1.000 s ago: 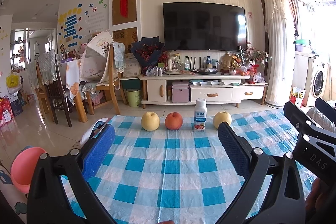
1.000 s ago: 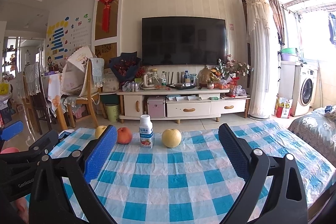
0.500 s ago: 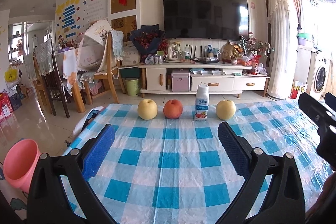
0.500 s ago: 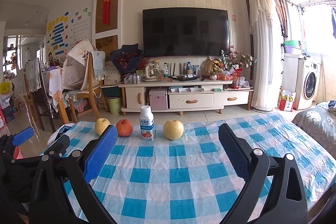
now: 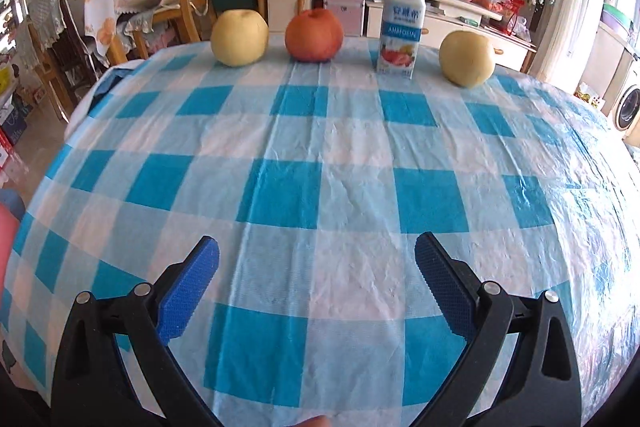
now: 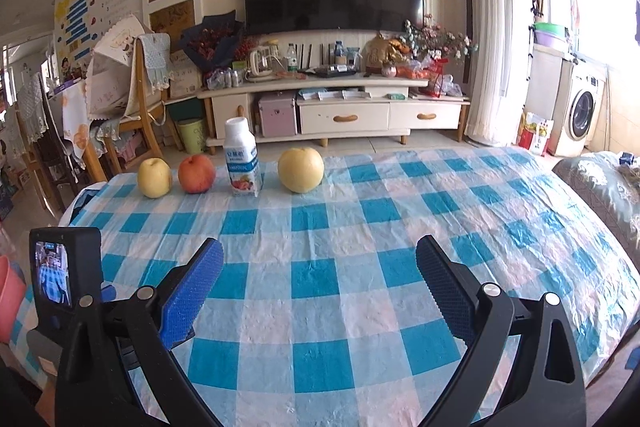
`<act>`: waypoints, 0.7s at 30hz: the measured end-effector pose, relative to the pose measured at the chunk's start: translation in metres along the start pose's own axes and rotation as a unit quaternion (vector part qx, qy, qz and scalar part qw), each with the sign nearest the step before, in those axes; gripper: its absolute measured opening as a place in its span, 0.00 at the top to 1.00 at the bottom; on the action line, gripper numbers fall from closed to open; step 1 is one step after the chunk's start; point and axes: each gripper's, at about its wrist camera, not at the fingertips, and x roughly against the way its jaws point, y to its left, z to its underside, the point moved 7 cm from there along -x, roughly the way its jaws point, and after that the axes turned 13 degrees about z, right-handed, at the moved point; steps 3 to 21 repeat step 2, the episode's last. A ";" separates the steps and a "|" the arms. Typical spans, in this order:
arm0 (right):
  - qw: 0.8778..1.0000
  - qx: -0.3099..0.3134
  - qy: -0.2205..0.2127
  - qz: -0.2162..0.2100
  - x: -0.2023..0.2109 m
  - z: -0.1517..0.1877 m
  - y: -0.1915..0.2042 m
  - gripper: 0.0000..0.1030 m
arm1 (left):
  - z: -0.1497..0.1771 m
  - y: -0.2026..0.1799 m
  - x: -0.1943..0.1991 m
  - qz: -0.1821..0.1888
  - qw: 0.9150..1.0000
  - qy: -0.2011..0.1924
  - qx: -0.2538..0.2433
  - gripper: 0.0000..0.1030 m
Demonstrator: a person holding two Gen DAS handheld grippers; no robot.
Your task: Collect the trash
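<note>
A white and blue yogurt bottle [image 5: 401,27] [image 6: 241,159] stands upright at the far edge of the blue-checked tablecloth [image 5: 320,167] [image 6: 360,227]. It sits in a row with a yellow pear [image 5: 239,37] [image 6: 154,177], a red apple [image 5: 314,35] [image 6: 196,173] and a second yellow pear [image 5: 466,57] [image 6: 300,169]. My left gripper [image 5: 316,283] is open and empty above the cloth, well short of the row. My right gripper [image 6: 320,283] is open and empty too. The left gripper's camera body [image 6: 64,273] shows at the right wrist view's left edge.
A pink bin [image 6: 10,297] [image 5: 6,243] stands by the table's left edge. Beyond the table are a TV cabinet [image 6: 340,111], wooden chairs [image 6: 132,107] with cloths, a green waste basket [image 6: 192,135] and a washing machine [image 6: 582,115]. A grey sofa edge [image 6: 600,183] lies right.
My left gripper has moved forward and tilted down over the table, so the fruit row and bottle look much closer. The right gripper has advanced a little; the left gripper now shows ahead of it.
</note>
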 end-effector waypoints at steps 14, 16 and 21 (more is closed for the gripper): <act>1.000 0.000 0.016 0.000 -0.008 0.004 0.000 0.07 | 0.003 -0.002 -0.013 0.004 1.000 0.007 0.002 0.04; 1.000 0.000 0.016 0.000 -0.008 0.004 0.000 0.07 | 0.003 -0.002 -0.013 0.004 1.000 0.007 0.002 0.04; 1.000 0.000 0.016 0.000 -0.008 0.004 0.000 0.07 | 0.003 -0.002 -0.013 0.004 1.000 0.007 0.002 0.04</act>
